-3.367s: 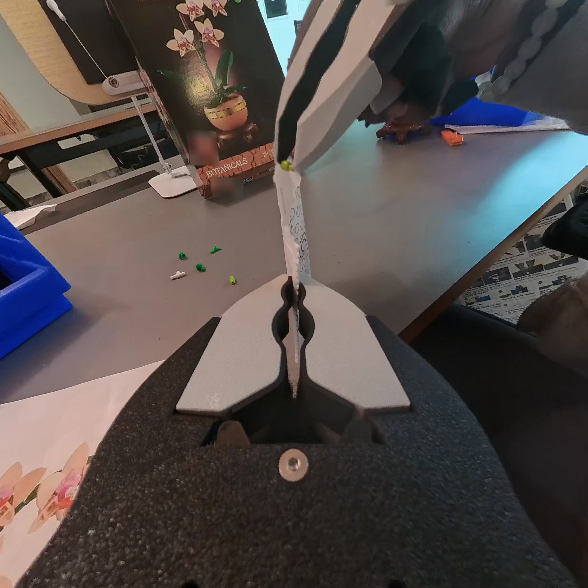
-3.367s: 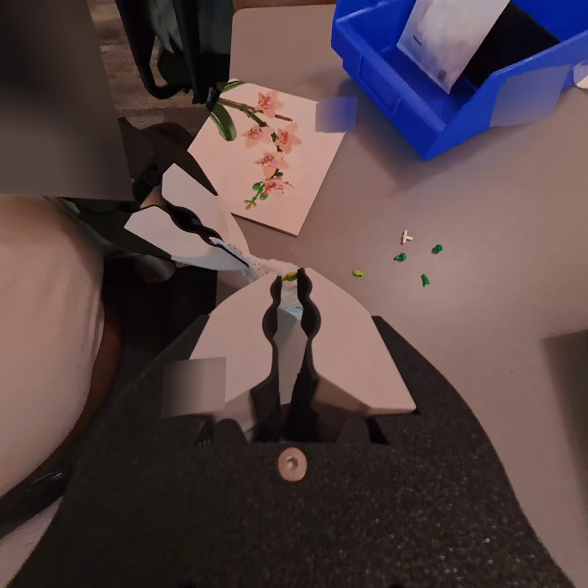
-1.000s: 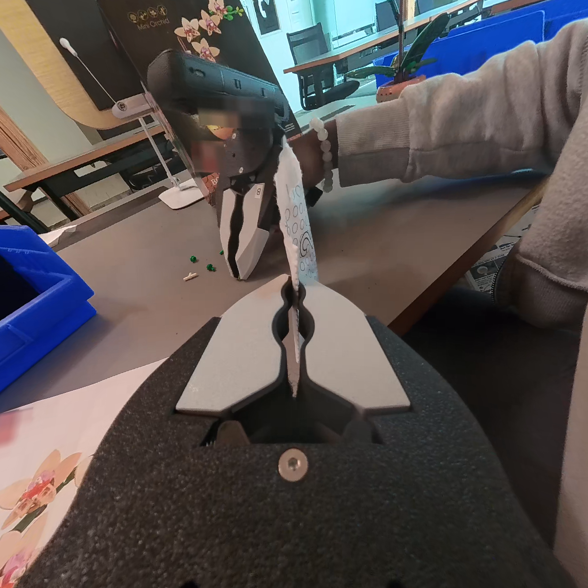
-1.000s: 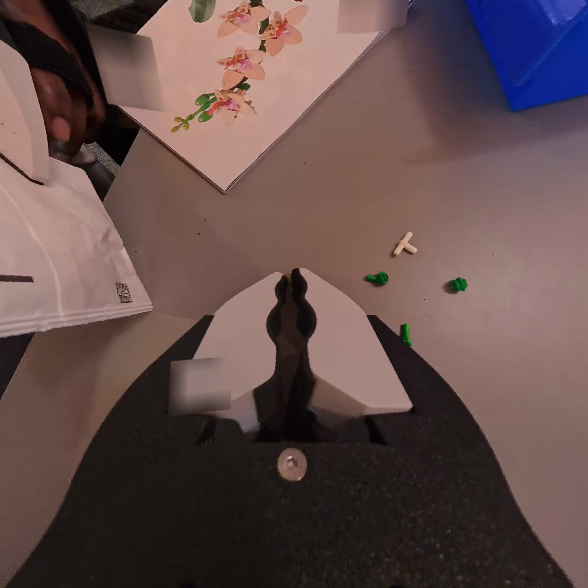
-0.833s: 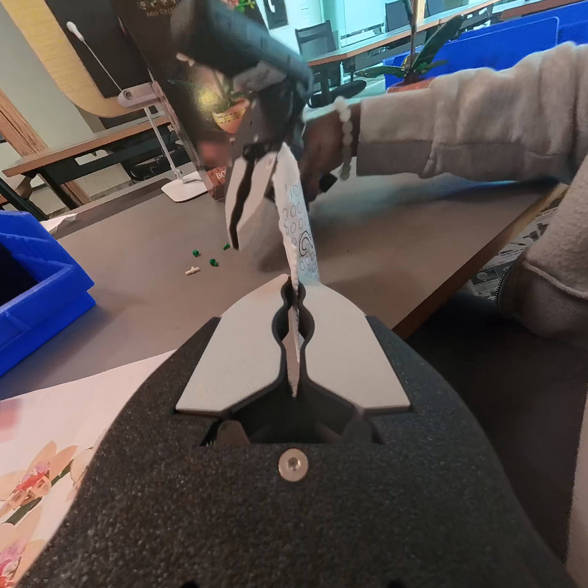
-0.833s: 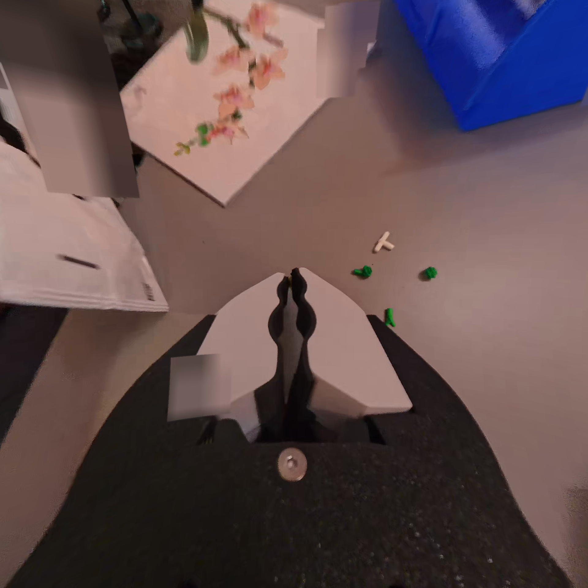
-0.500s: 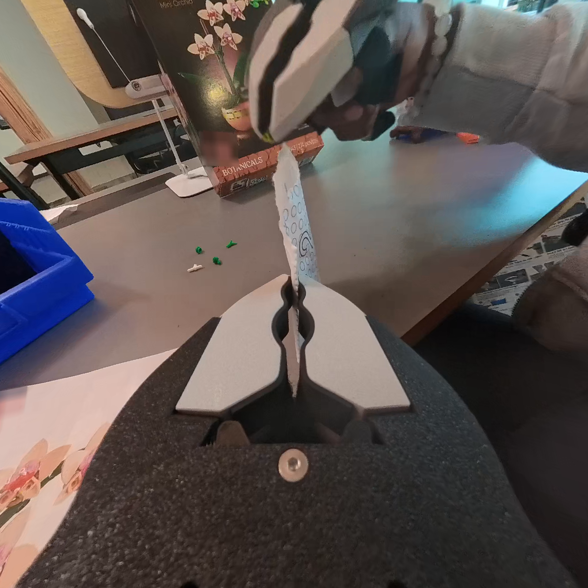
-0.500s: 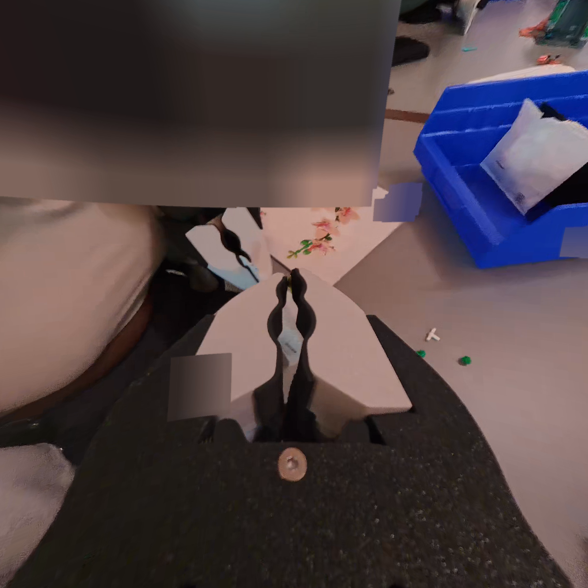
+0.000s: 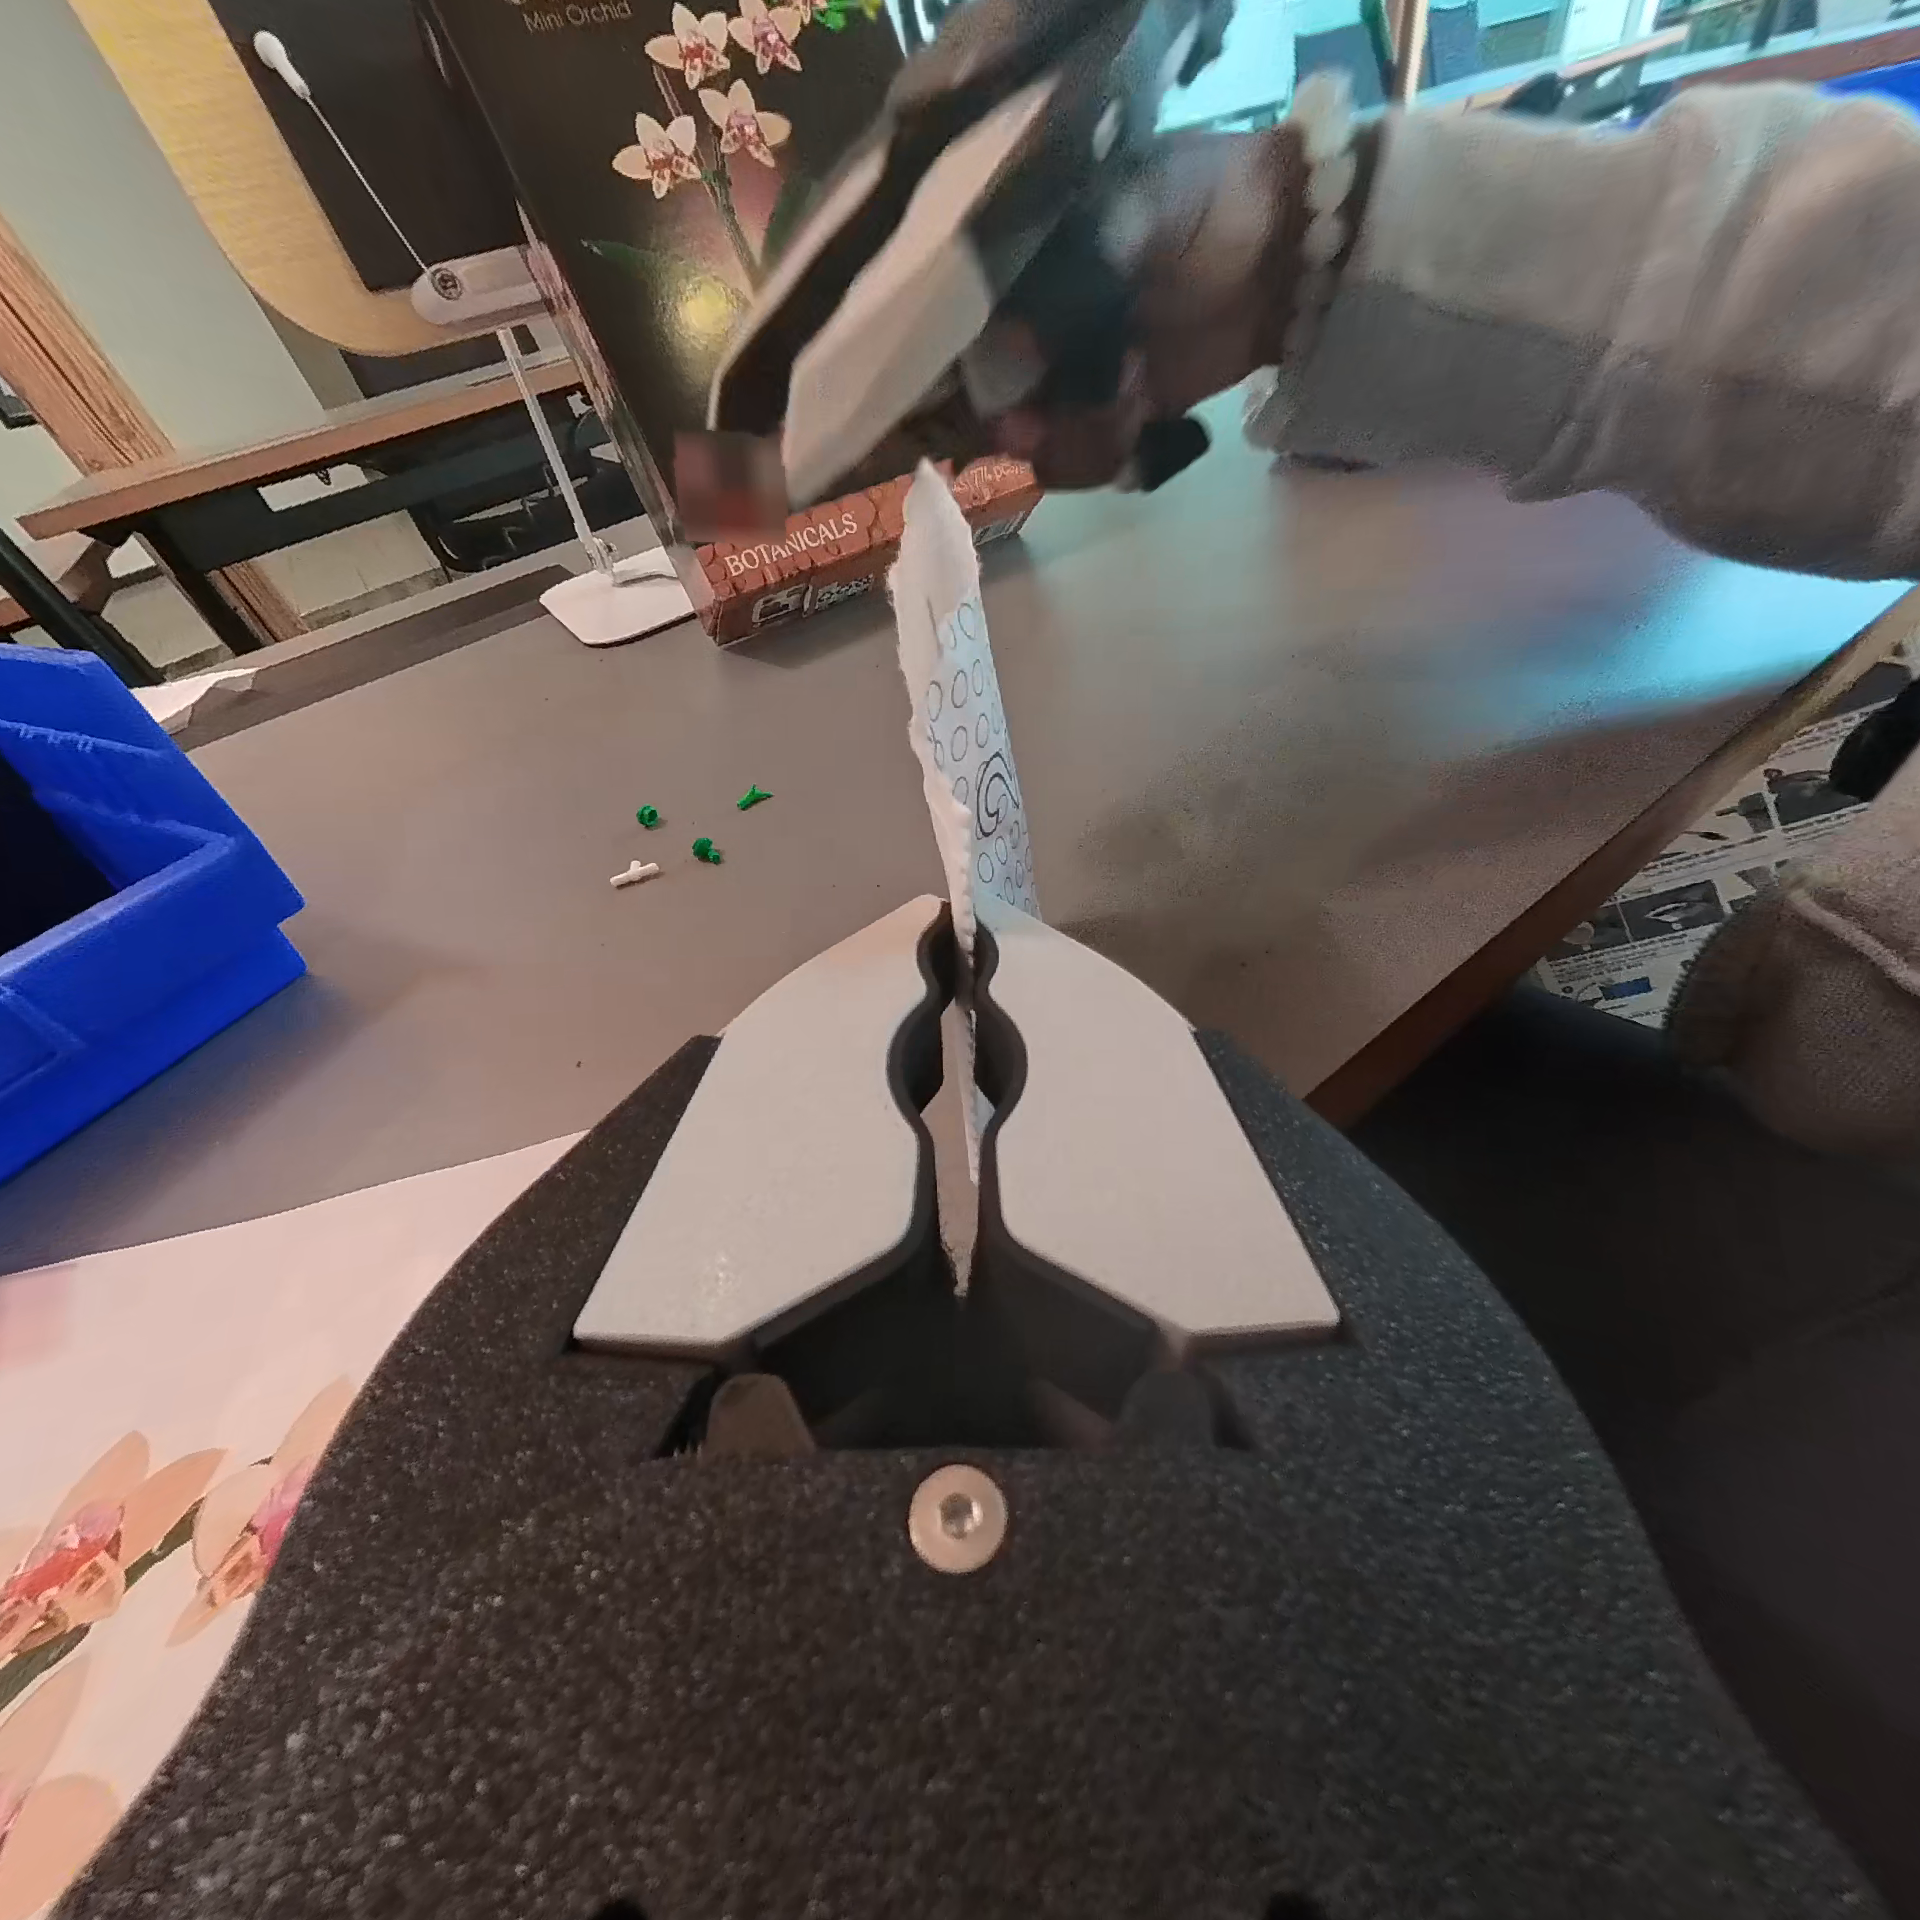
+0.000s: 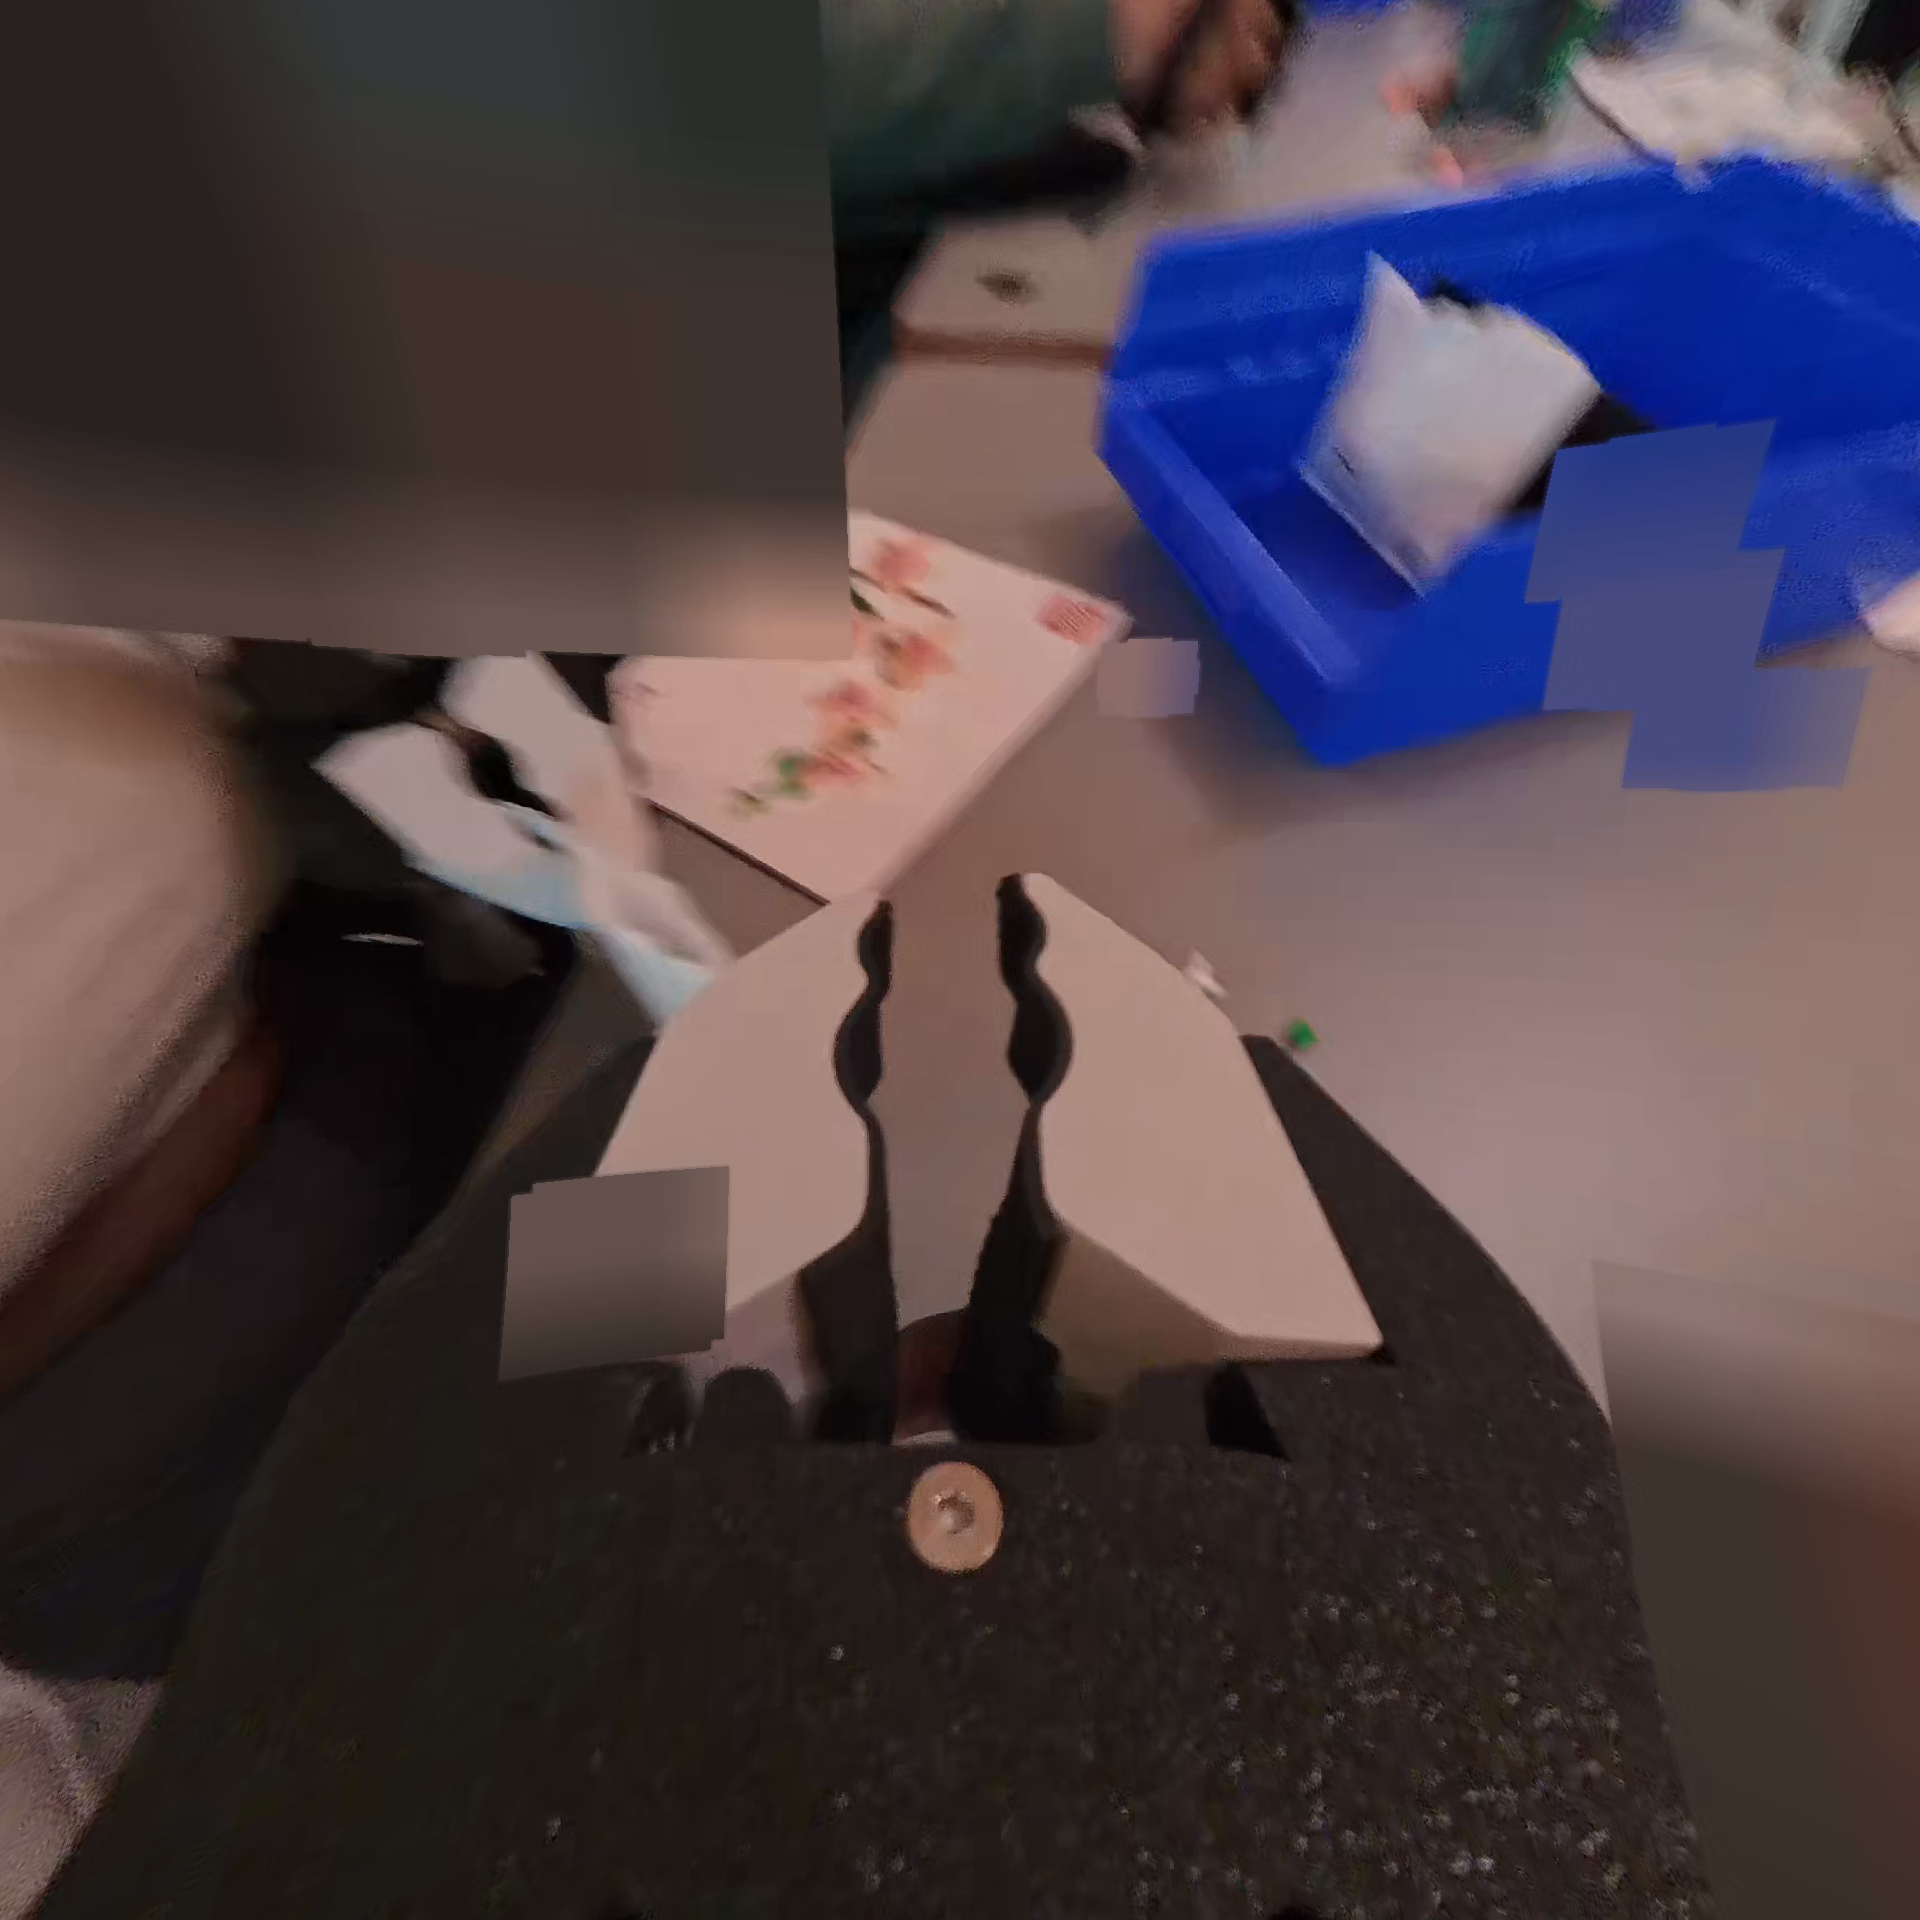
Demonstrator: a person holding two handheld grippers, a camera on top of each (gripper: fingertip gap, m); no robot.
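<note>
My left gripper [image 9: 961,925] is shut on a white paper bag [image 9: 961,717] with blue ring print, held edge-on and upright above the grey table [image 9: 1299,748]. My right gripper [image 10: 940,894] is open and empty; in the left wrist view it [image 9: 769,416] hovers, blurred, just above the bag's top edge without holding it. In the right wrist view the left gripper [image 10: 499,790] and the bag [image 10: 623,904] show at the left, blurred. Small green pieces [image 9: 707,850] and a white piece [image 9: 634,873] lie on the table.
A blue bin [image 9: 114,914] stands at the left; in the right wrist view the bin [image 10: 1299,540] holds a white bag [image 10: 1444,436]. An orchid booklet [image 9: 208,1382] lies near me. A dark orchid box [image 9: 675,260] stands at the back. The table edge [image 9: 1579,904] runs at the right. Tip to tip, the grippers are about 11 cm apart.
My right gripper lifted off the table, came over the bag's top and has opened. My left gripper keeps its hold on the bag.
</note>
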